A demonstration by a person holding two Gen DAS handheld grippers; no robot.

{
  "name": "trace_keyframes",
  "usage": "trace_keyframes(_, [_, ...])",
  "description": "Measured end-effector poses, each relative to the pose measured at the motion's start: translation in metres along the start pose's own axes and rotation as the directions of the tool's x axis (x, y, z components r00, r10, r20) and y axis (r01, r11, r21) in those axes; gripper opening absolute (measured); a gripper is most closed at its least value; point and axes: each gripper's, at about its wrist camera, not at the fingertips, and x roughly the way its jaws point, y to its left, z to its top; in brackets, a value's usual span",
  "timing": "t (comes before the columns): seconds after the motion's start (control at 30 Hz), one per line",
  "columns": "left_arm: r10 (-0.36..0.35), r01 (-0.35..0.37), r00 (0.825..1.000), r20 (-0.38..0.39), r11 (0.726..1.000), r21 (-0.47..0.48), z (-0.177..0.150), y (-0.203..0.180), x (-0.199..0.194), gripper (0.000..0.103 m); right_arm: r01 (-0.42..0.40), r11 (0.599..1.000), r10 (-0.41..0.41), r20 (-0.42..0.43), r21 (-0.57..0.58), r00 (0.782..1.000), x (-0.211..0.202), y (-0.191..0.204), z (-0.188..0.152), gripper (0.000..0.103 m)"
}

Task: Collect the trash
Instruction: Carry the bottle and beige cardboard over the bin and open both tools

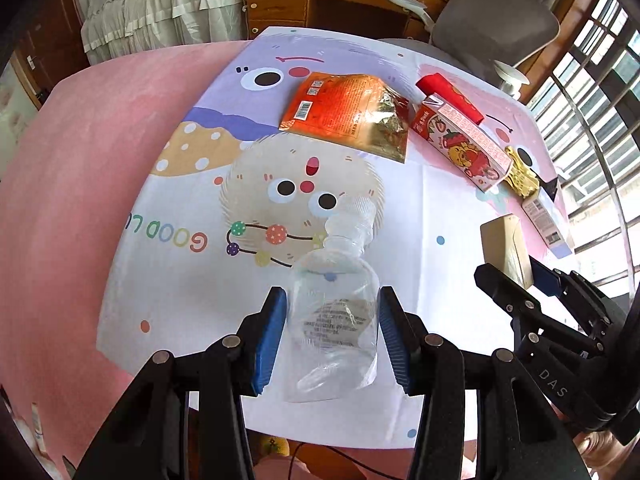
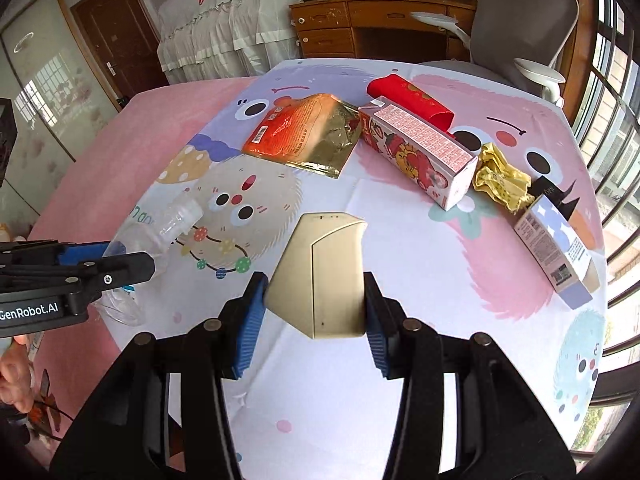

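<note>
In the left wrist view, you are clamping the left gripper (image 1: 333, 334) around the body of a clear plastic bottle (image 1: 335, 308), its blue pads pressing on either side while the capped neck is pointing away over the cartoon-print cloth (image 1: 192, 184) covering the bench. Beyond it, an orange snack bag (image 1: 344, 114), a strawberry milk carton (image 1: 464, 144) and a red packet (image 1: 450, 96) are lying side by side (a crumpled yellow wrapper (image 1: 520, 178) is sitting just past the carton's near end). At the right edge, the right gripper (image 1: 516, 280) is gripping a beige box (image 1: 506, 246).

In the right wrist view, you are holding that beige box (image 2: 324, 276) tight in the right gripper (image 2: 316, 312), raised above the cloth (image 2: 400, 240). The left gripper (image 2: 108, 264) is reaching in from the left with the bottle (image 2: 168, 228). The snack bag (image 2: 300, 136), carton (image 2: 420, 152), red packet (image 2: 408, 98), wrapper (image 2: 500, 182) and a pale lilac box (image 2: 556, 248) are waiting across the far half of the bench.
</note>
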Motion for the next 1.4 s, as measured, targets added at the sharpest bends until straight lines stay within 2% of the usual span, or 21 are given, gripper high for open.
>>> trace_keyframes(0.17, [-0.059,0.058,0.998,-0.001,0.986,0.156,-0.035,0.0,-0.027,0.047,0.05,0.995,-0.053,0.037,0.085,0.998,-0.041,0.026,-0.042,0.043])
trace_keyframes(0.27, [-0.087,0.083,0.996,0.004,0.964,0.251,-0.06,0.007,-0.044,0.047,0.072,0.986,-0.082,0.064,0.151,0.995,-0.063,0.048,-0.074,0.043])
trace_keyframes(0.47, [-0.151,0.144,0.988,-0.01,0.917,0.372,-0.118,0.025,-0.07,0.047,0.105,0.964,-0.126,0.07,0.242,0.99,-0.094,0.095,-0.141,0.043])
trace_keyframes(0.7, [-0.186,0.208,0.978,-0.094,0.863,0.46,-0.192,0.028,-0.075,0.047,0.132,0.951,-0.134,-0.014,0.28,0.991,-0.109,0.126,-0.215,0.043])
trace_keyframes(0.9, [-0.199,0.268,0.961,-0.19,0.831,0.487,-0.253,0.019,-0.056,0.047,0.151,0.933,-0.123,-0.105,0.326,0.987,-0.097,0.124,-0.266,0.043])
trace_keyframes(1.03, [-0.178,0.28,0.952,-0.25,0.838,0.469,-0.288,0.016,-0.025,0.047,0.149,0.921,-0.095,-0.166,0.359,0.982,-0.071,0.111,-0.3,0.043])
trace_keyframes(1.13, [-0.156,0.276,0.945,-0.288,0.853,0.443,-0.309,0.015,0.009,0.047,0.15,0.916,-0.074,-0.211,0.371,0.975,-0.04,0.096,-0.324,0.043])
trace_keyframes(1.4, [-0.108,0.234,0.938,-0.329,0.899,0.371,-0.336,0.021,0.123,0.048,0.173,0.911,-0.049,-0.317,0.375,0.947,0.055,0.063,-0.391,0.043])
